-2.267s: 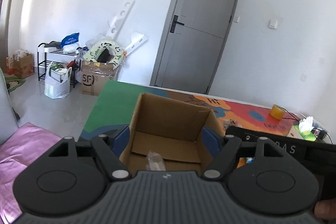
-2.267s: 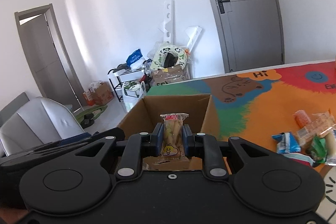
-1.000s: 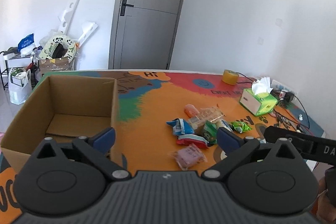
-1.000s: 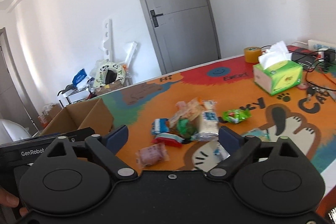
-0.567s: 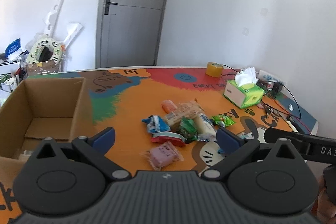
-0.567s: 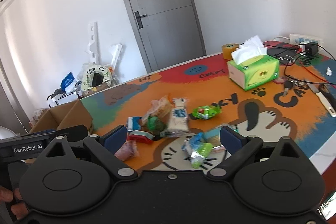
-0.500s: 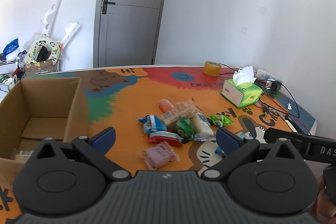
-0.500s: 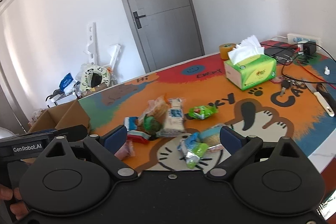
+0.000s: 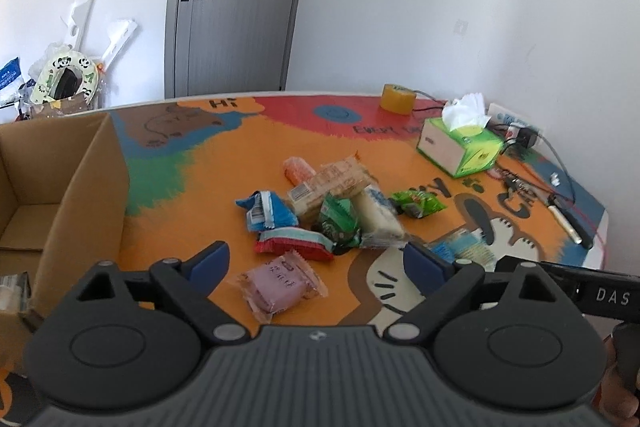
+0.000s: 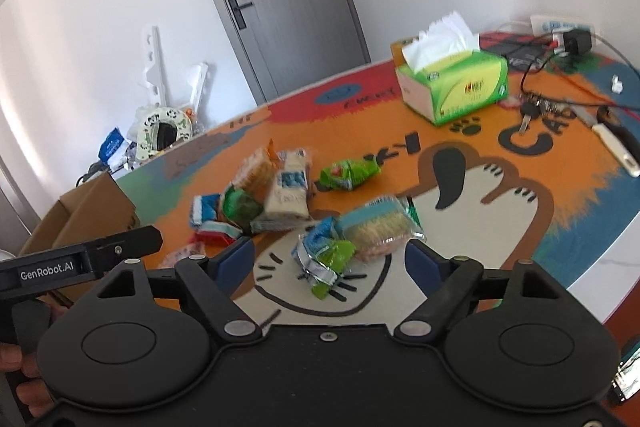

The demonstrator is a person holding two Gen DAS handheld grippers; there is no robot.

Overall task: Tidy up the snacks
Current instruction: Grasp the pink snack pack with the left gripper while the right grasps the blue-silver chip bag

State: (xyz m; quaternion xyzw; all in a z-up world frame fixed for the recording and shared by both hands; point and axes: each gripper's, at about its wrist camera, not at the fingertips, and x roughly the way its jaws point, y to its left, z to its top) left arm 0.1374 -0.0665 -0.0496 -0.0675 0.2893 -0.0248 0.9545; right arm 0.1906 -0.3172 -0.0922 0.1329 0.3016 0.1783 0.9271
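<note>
Orange vinyl, bright with cartoon animals, covers the table (image 9: 224,183), and the loose snacks lie heaped near its middle. The left gripper (image 9: 316,265) hangs spread over a pink square wrapped snack (image 9: 280,285) at the near edge, its jaws just now closing a little with nothing pressed between them. The right gripper (image 10: 330,259) is spread too, jaws likewise narrowing, above a crumpled blue-and-green foil packet (image 10: 324,259) that touches a clear-wrapped cracker pack with a blue band (image 10: 378,229). There lies the risk, I'd say: that foil is slippery and crowded, so one pinch may drag its neighbour or let both slide. The open brown cardboard box (image 9: 64,195) waits at the left edge, well apart from the heap. Farther back, a green tissue box (image 10: 454,83), a roll of yellow tape (image 9: 397,99), keys (image 10: 532,109) and trailing cables crowd the right corner, out of the grippers' way.
</note>
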